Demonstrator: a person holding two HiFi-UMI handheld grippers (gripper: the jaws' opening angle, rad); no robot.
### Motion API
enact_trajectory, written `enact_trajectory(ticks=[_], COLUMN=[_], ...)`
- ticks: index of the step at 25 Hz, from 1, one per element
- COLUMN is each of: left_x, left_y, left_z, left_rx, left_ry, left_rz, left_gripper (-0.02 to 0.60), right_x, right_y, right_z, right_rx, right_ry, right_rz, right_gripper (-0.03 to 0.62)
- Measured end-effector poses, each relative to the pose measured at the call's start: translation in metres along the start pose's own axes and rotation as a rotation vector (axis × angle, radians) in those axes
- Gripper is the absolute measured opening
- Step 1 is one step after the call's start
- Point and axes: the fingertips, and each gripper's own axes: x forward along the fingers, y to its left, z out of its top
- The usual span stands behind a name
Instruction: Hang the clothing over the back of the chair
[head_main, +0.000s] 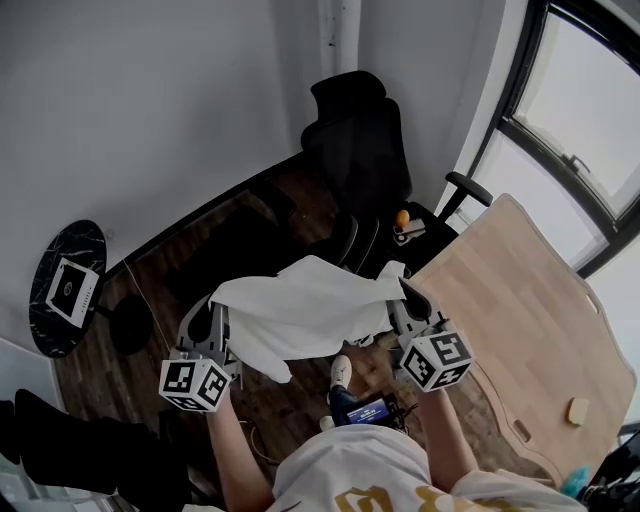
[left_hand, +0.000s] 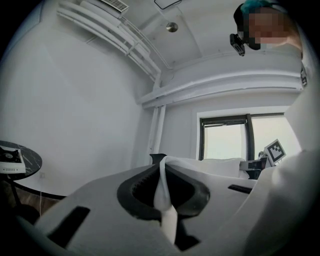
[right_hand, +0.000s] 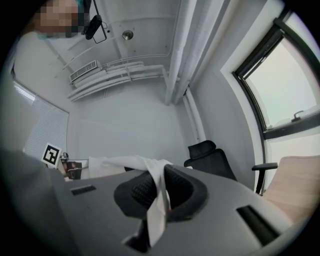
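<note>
A white garment (head_main: 305, 315) hangs spread between my two grippers, held up in front of me. My left gripper (head_main: 212, 318) is shut on its left edge, and the cloth (left_hand: 165, 192) runs pinched between the dark pads. My right gripper (head_main: 405, 303) is shut on the right edge, where the fabric (right_hand: 157, 197) shows between its pads. The black office chair (head_main: 358, 165) stands beyond the garment against the wall, its back and headrest (right_hand: 202, 148) upright and bare. The garment's lower part sags below my hands and hides the chair's seat front.
A light wooden desk (head_main: 530, 320) fills the right side below a large window (head_main: 585, 110). A small round dark table (head_main: 65, 285) carrying a white box stands at left. An orange object (head_main: 402, 218) sits on the chair's right armrest. A handheld device (head_main: 365, 410) hangs at my waist.
</note>
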Motion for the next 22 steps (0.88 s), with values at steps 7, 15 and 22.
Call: enact_trajectory(ticks=[7, 15, 22], left_x=[0.028, 0.071, 0.105], left_y=[0.025, 0.05, 0.071], left_z=[0.017, 0.027, 0.027], left_rx=[-0.008, 0.007, 0.01], left_ry=[-0.023, -0.021, -0.017], left_rz=[0.013, 0.003, 0.007], left_gripper=[0.026, 0.026, 0.026], right_x=[0.041, 0.092, 0.139], right_y=[0.003, -0.011, -0.027], right_z=[0.026, 0.039, 0.041], right_rx=[-0.054, -0.065, -0.098], right_ry=[-0.024, -0.016, 0.032], right_rz=[0.021, 0.014, 0.011], right_gripper=[0.025, 0.025, 0.025])
